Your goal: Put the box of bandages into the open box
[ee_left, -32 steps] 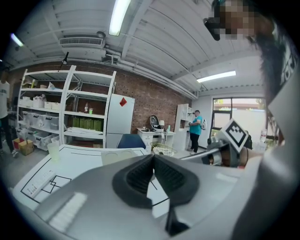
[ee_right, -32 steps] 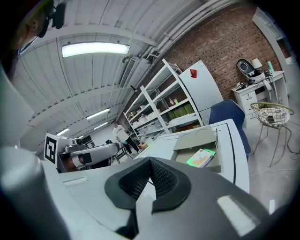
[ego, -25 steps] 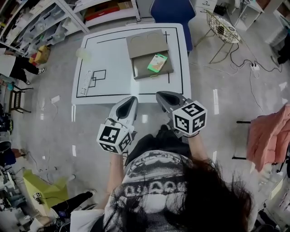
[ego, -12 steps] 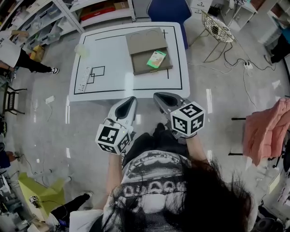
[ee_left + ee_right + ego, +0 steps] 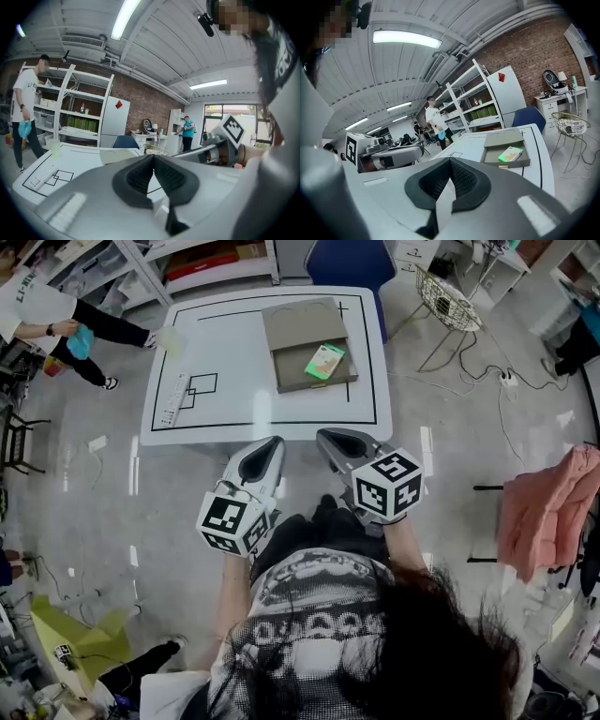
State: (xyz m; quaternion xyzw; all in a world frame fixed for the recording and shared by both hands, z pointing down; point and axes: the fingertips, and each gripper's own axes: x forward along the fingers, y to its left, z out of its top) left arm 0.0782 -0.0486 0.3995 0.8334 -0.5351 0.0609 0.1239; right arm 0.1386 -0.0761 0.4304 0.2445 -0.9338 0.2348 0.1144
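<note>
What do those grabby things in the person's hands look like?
The left tongs and right tongs are smooth, light grey shells that taper to a beak, lined with black ribbed pads. Each carries a white cube printed with black square markers. The person wears a black-and-white patterned shirt.

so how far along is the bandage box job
Done: the green box of bandages already lies inside the open box on the white table.
In hand: nothing. The left gripper and right gripper both have their jaws together and empty, held short of the table's near edge.
Left: nothing obvious; the job looks complete.
</note>
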